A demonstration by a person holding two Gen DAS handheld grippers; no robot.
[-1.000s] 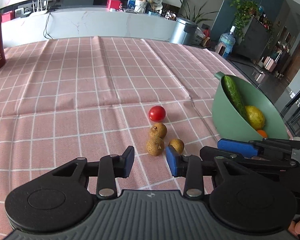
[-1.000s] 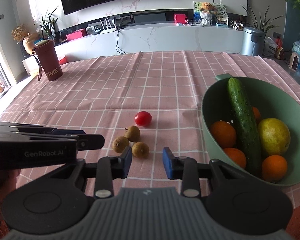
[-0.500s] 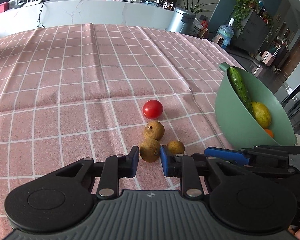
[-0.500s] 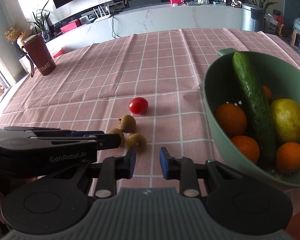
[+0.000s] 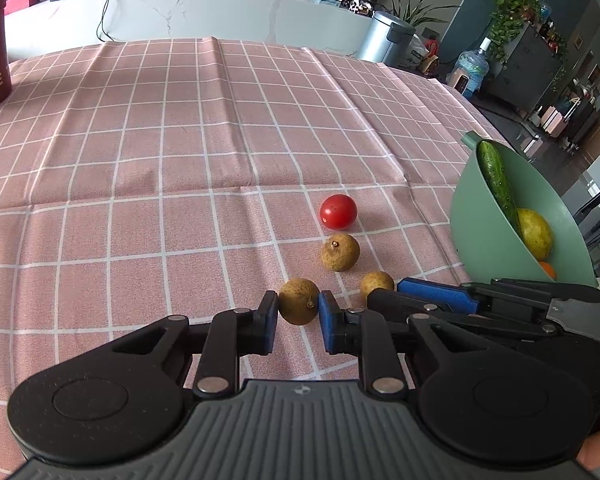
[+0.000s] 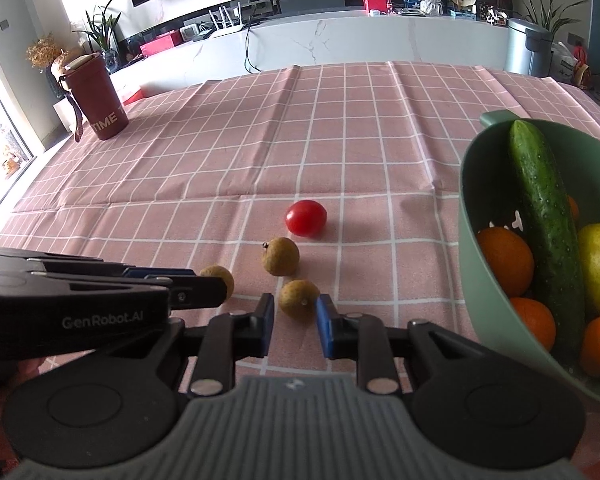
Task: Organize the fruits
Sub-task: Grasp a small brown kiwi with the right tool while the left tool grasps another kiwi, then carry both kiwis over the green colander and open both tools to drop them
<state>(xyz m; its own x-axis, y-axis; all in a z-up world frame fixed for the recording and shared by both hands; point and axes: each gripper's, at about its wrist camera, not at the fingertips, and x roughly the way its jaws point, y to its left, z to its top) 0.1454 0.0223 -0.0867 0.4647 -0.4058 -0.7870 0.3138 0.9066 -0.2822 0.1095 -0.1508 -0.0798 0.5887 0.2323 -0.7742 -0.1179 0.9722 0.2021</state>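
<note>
Three brown longans and a red cherry tomato [image 5: 338, 211] lie on the pink checked tablecloth. My left gripper [image 5: 298, 312] is shut on the nearest longan [image 5: 299, 300], both pads touching it. My right gripper [image 6: 294, 318] has its pads on either side of another longan [image 6: 299, 298], with small gaps showing. The third longan [image 5: 339, 252] lies between them and the tomato; it also shows in the right wrist view [image 6: 281, 256]. A green bowl [image 6: 470, 200] at the right holds a cucumber [image 6: 546, 208], oranges and a yellow fruit.
A dark red cup [image 6: 98, 98] stands at the far left of the table. A white counter runs behind the table. The right table edge lies just past the bowl [image 5: 484, 232].
Both grippers moved forward and down to the longans. The left jaws narrowed and closed onto the nearest longan. The right jaws came around the other one.
</note>
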